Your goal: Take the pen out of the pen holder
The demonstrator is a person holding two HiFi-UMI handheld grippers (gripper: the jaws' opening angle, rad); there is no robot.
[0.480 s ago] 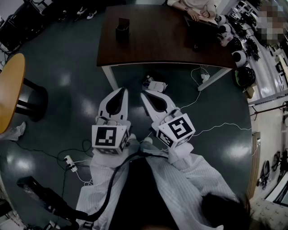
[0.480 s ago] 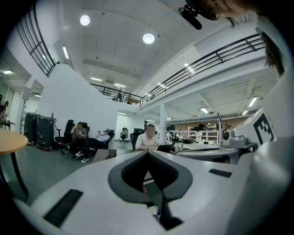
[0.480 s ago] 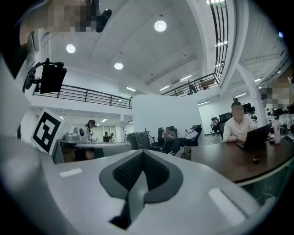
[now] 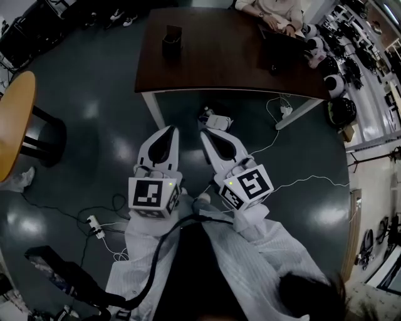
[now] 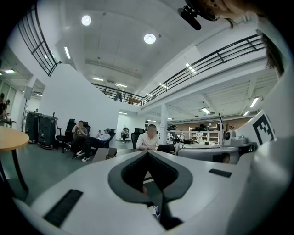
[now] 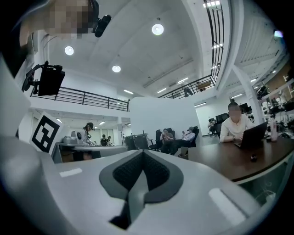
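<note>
Left tool (image 4: pixel 169 130) first: jaws pressed together at the tips, nothing between them, pointing level out ahead of the person. Right tool (image 4: pixel 205 133) is just beside it and a match, jaws shut tight and empty, angled a touch to the right. Both hang over the dark floor (image 4: pixel 94 113), where loose cables (image 4: pixel 301 182) trail off to the right, and neither is touching anything.

Look farther out and there is the table (image 4: pixel 219 56), dark brown, well apart from both tools. The pen holder (image 4: pixel 171 42) stands upright near the table's far left end, a small dark box. At this distance I cannot pick out the pen from the holder itself, so I judge it is still inside. A seated person (image 4: pixel 276 12) works at the table's far right corner, and a round table (image 4: pixel 12 125) edges in on the left.

So where are we? Right at the start, I'd say. Nothing is grasped, nothing is lifted, and the approach is not yet made. Still to come: closing in on the table, opening a tool, gripping the pen and drawing it up and out.

Against half a second ago, next to nothing has changed. Both tools keep the same pose, still closed, and the table sits no nearer.
</note>
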